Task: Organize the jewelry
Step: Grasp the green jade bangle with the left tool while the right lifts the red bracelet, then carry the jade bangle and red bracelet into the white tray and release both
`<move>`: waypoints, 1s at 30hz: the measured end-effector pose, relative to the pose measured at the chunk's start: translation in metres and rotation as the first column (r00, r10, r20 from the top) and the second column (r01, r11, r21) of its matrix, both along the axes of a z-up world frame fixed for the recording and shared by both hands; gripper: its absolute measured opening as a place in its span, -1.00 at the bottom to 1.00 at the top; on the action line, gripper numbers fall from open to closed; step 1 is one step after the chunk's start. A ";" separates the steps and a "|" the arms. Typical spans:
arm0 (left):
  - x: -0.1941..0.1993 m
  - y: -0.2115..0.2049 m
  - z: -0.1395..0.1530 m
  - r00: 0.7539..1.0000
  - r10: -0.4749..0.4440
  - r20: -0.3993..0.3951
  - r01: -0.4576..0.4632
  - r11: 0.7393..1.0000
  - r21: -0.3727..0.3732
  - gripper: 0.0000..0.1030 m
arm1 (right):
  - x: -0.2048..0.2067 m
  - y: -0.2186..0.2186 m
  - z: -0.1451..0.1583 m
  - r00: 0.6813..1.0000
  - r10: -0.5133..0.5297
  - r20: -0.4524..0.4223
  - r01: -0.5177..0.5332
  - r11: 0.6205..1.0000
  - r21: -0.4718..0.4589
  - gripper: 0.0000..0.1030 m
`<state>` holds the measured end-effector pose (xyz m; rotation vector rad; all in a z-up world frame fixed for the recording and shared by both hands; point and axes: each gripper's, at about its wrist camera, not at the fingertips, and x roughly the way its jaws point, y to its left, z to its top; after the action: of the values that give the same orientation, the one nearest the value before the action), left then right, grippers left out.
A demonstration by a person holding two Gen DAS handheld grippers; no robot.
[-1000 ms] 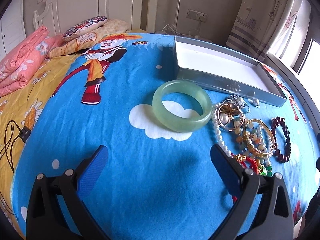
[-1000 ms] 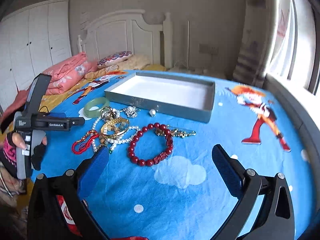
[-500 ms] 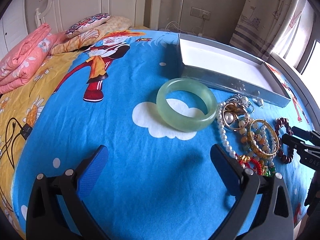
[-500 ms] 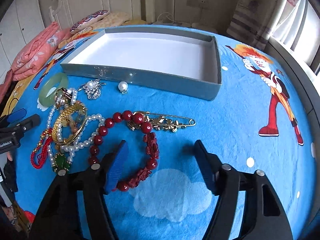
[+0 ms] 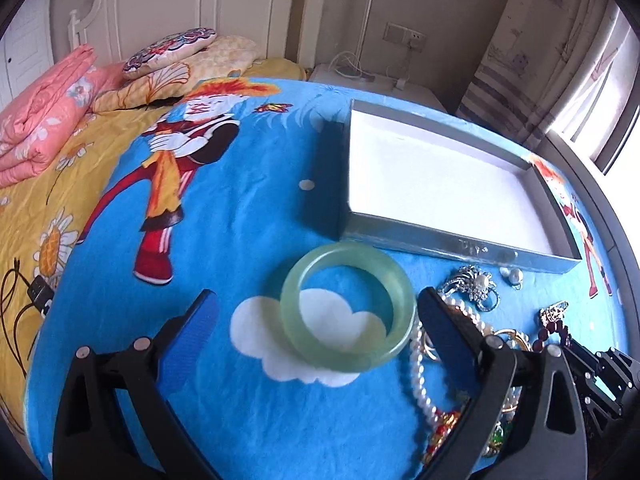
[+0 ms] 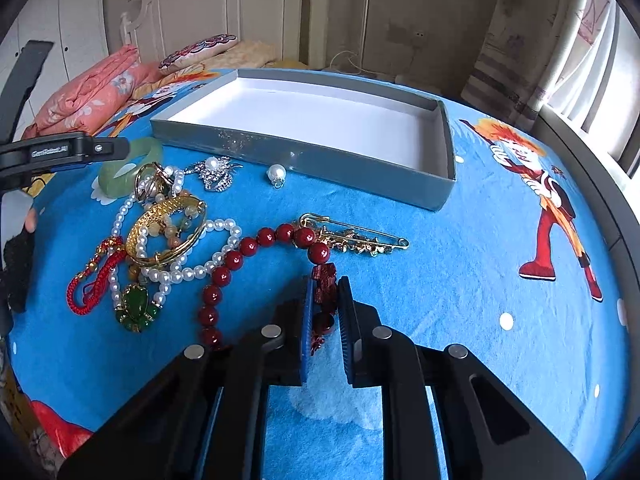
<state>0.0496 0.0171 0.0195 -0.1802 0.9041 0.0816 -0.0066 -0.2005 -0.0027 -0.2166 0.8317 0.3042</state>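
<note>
Blue cartoon-print bedspread covers the bed, and a shallow grey box with a white inside sits open on it as the landmark. Left of the box's near wall lies a pale green bangle — translucent, thick, smooth — between the wide-open jaws of the left gripper, which do not touch it. Just in front of the box sit a silver brooch and a loose pearl drop. Nearer, left of the box's middle, lies a tangle: pearl strand, gold bangle, red cord. The right gripper has just been closing — its jaws pinch the dark red bead bracelet at its carved beads, beside a gold pin.
</note>
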 end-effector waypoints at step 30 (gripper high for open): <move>-0.042 -0.033 0.031 0.987 -0.029 0.156 0.013 0.995 0.099 0.52 | -0.016 -0.003 0.068 0.970 0.016 0.242 -0.035 0.997 0.073 -0.72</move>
<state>0.0080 -0.0156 0.0505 -0.0845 0.7428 0.0907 -0.0226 -0.2034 0.0654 -0.1881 0.5760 0.3261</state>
